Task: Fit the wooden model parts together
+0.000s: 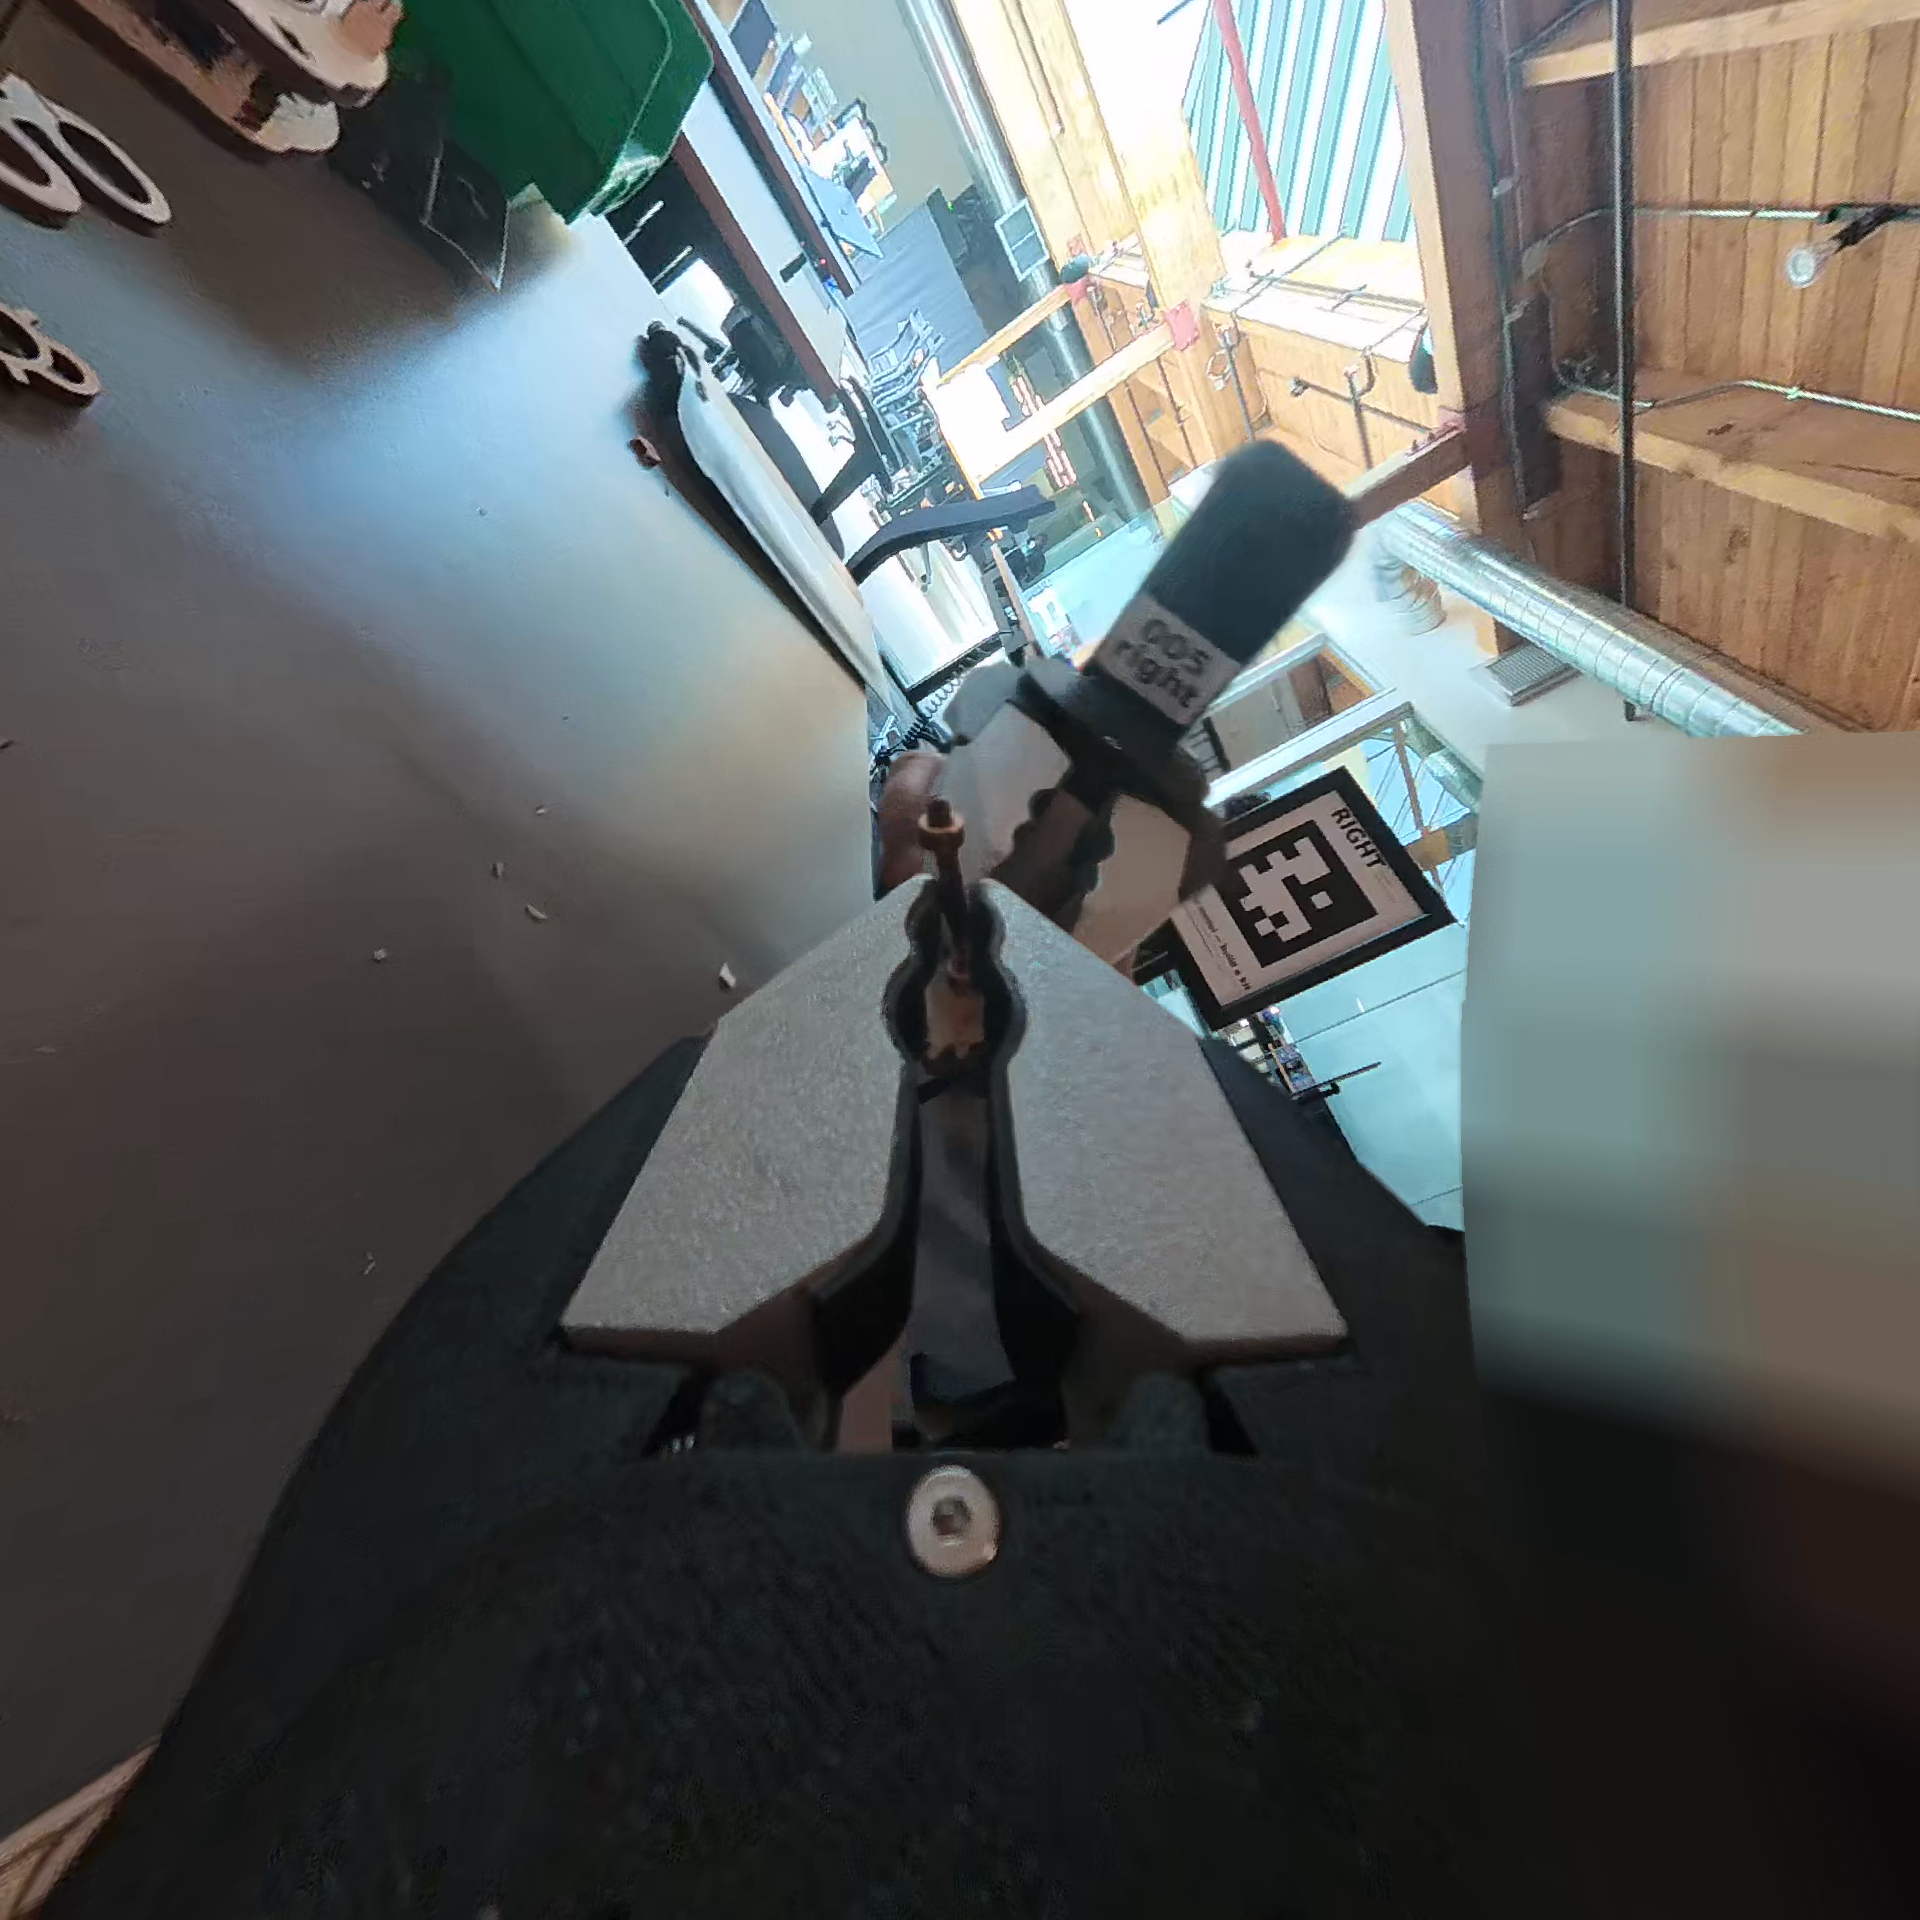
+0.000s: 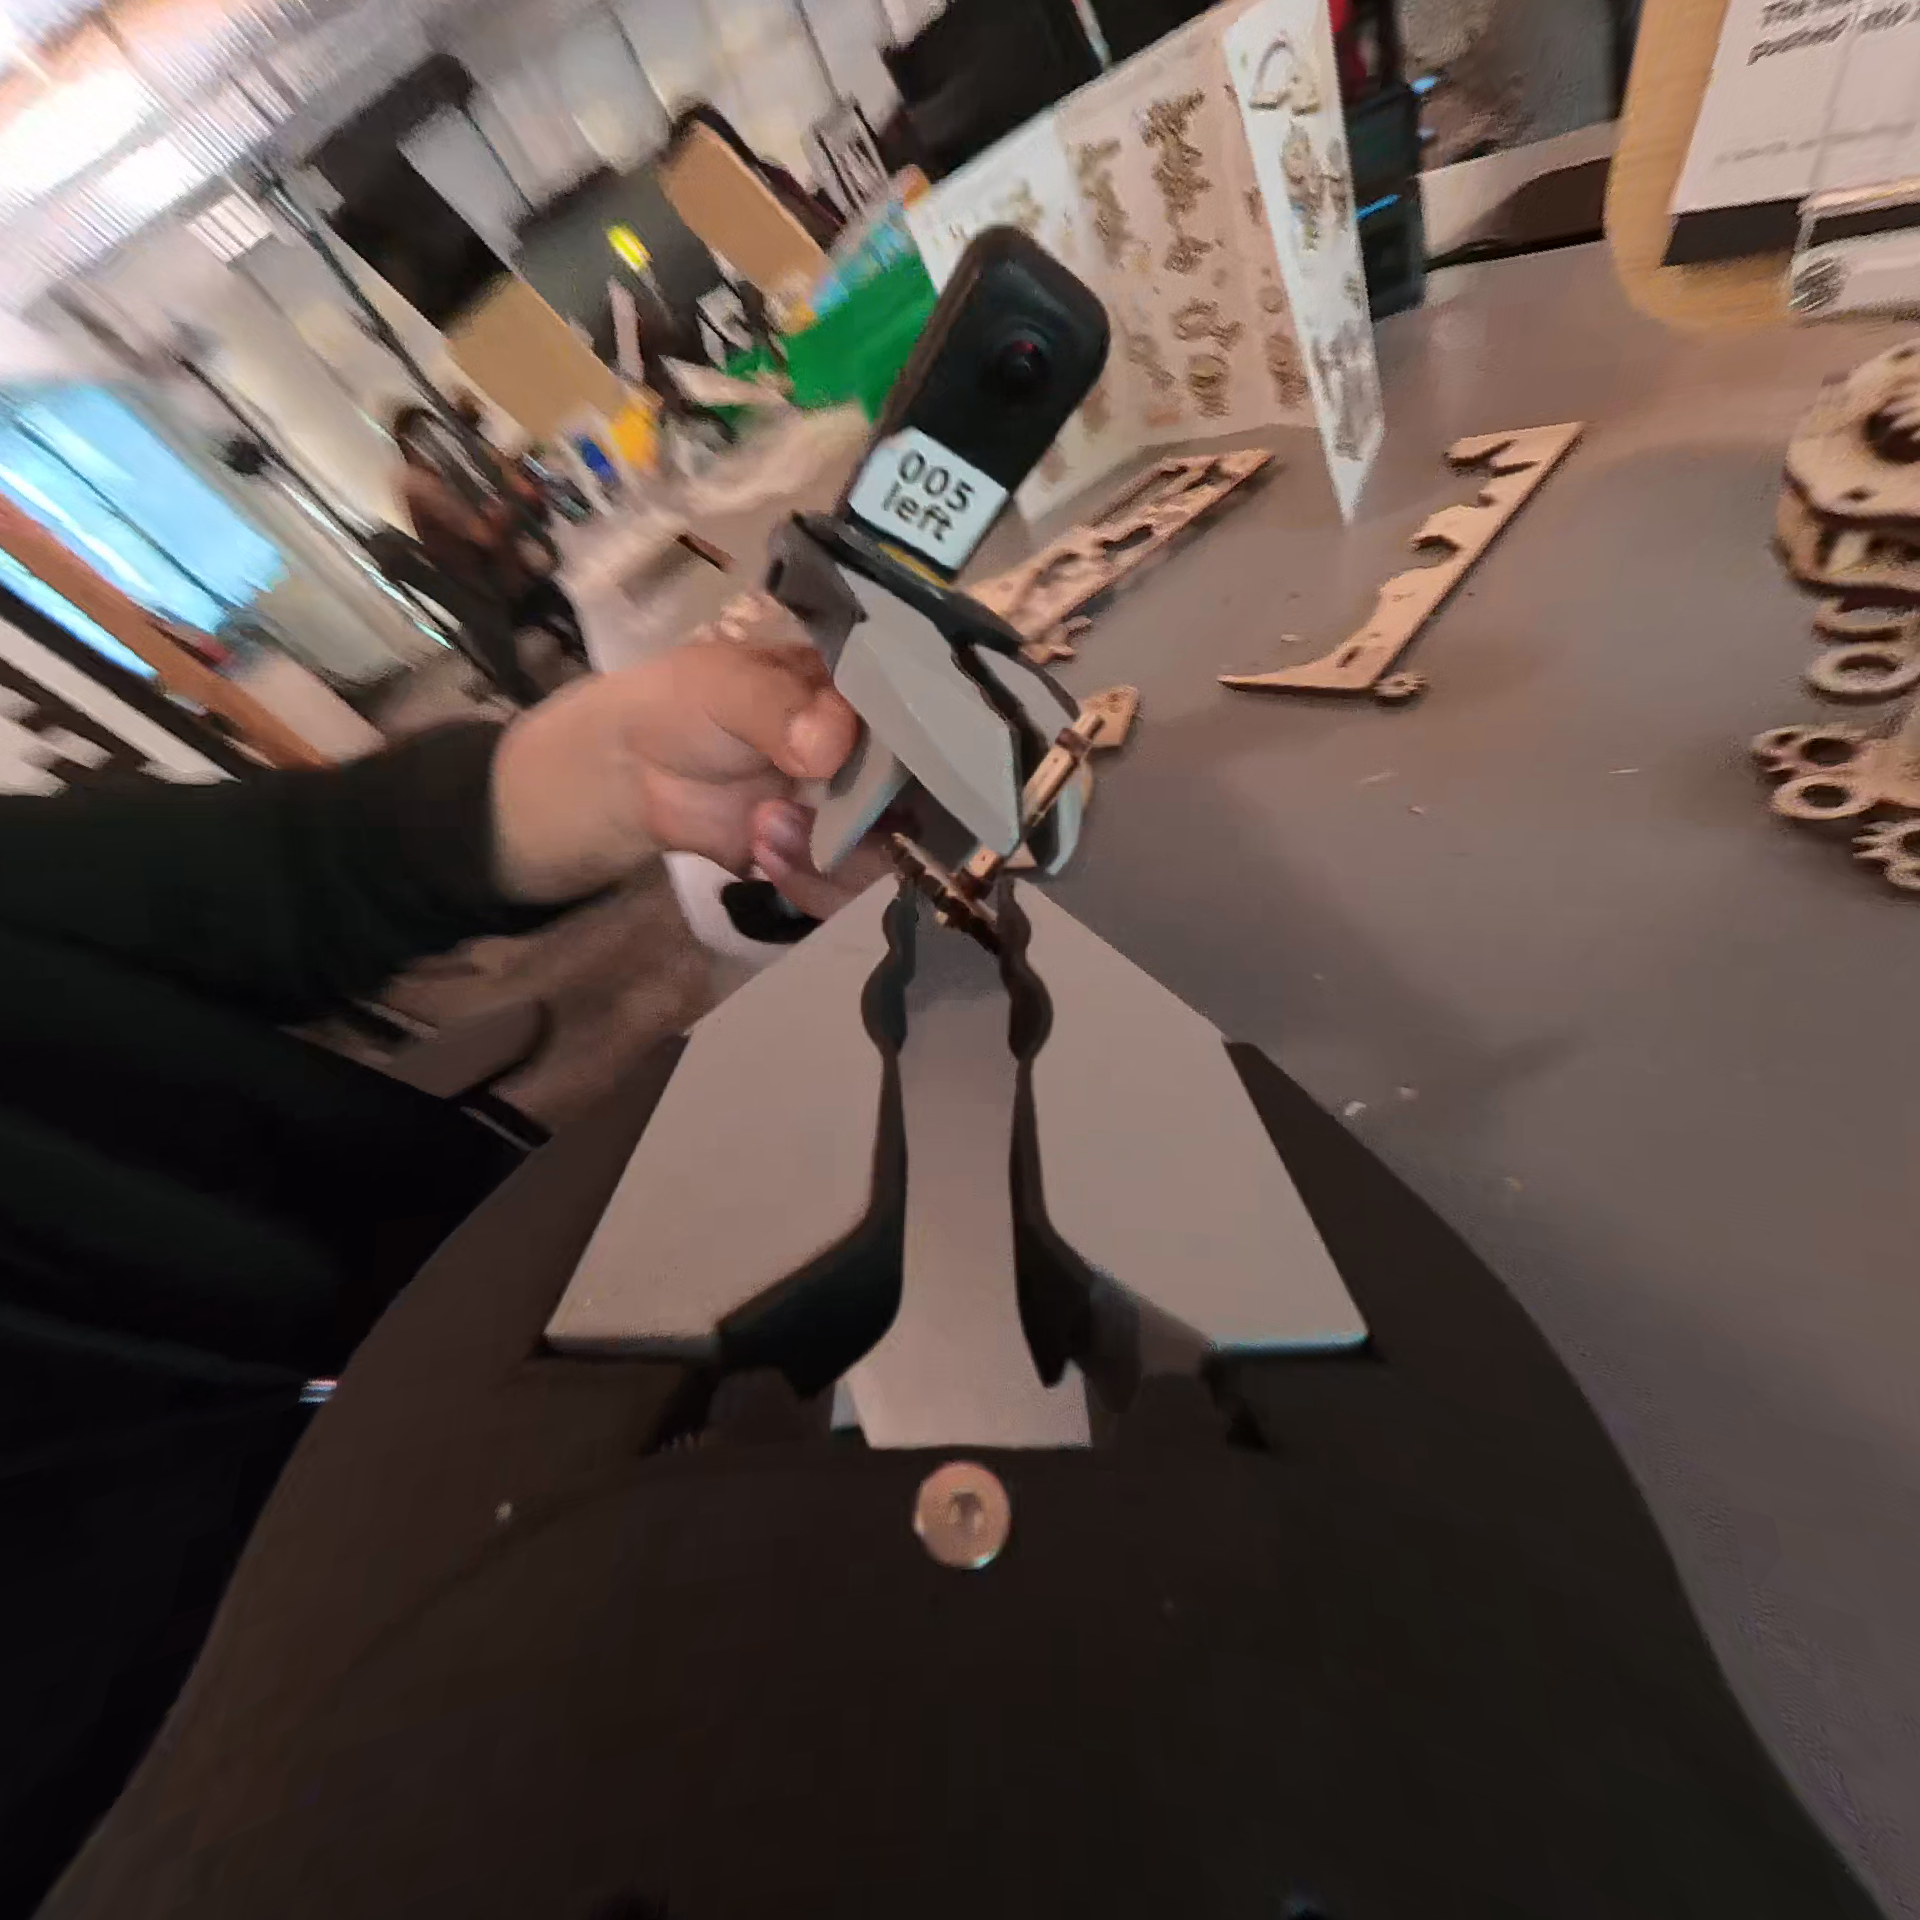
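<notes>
Wooden model parts, held aloft beside the grey table [image 2: 1455, 935].

Hidden or unclear: the flat wooden piece [image 1: 951, 1023] in the left gripper [image 1: 951, 935] shows only as a sliver in the scalloped gap between its fingers; its outline is concealed there. A thin wooden pin [image 1: 943, 847] pokes out past the fingertips; whether it belongs to that piece cannot be told. The right wrist view is motion-blurred toward the background. A mosaic patch covers the right edge of the left wrist view.

Left gripper: fingers nearly together, pinching the flat piece. In the right wrist view it [image 2: 1044, 790] is tilted, with the piece's arrow-shaped end [image 2: 1101, 717] sticking out toward the table. A hand [image 2: 686, 758] in a dark sleeve grasps its handle.

Right gripper [image 2: 951, 914]: tips clamp a small toothed wooden part [image 2: 951, 894], meeting the left gripper's piece just off the table edge.

On the table, well beyond the grippers: flat cut-out strips [image 2: 1392, 613] and stacked ring-shaped parts [image 2: 1860, 582].
</notes>
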Demonstrator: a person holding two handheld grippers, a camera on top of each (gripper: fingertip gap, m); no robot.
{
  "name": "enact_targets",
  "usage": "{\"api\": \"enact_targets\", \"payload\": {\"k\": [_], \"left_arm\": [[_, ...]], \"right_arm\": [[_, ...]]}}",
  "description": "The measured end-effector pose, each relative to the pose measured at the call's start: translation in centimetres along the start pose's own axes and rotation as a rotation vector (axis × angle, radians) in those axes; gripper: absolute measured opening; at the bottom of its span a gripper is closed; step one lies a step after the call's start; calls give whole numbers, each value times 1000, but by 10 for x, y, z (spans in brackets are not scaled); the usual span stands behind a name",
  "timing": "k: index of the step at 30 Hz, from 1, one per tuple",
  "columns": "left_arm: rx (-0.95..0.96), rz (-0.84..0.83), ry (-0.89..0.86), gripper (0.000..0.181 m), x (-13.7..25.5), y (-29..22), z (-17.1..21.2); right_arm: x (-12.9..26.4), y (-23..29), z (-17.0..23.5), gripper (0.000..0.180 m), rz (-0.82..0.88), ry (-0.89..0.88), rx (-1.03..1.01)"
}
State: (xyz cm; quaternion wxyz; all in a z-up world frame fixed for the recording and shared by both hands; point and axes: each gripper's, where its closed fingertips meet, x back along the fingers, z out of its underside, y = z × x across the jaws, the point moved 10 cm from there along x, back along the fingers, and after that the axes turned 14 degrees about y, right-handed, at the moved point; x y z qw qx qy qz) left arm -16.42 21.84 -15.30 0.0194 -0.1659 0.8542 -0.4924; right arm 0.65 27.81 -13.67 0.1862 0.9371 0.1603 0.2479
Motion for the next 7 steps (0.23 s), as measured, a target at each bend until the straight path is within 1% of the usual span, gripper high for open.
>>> {"api": "enact_targets", "payload": {"k": [2, 4, 6, 7], "left_arm": [[-21, 6, 2, 5, 1, -4, -1], [-22, 52, -1, 11, 1, -9, -2], [-17, 124, -23, 13, 3, -14, -4], [-16, 153, -37, 10, 4, -15, -4]], "right_arm": [[3, -7, 1, 11, -141, -72, -81], [6, -11, 2, 4, -284, -158, -148], [9, -16, 3, 3, -410, -237, -212], [11, -18, 3, 2, -440, -270, -234]]}}
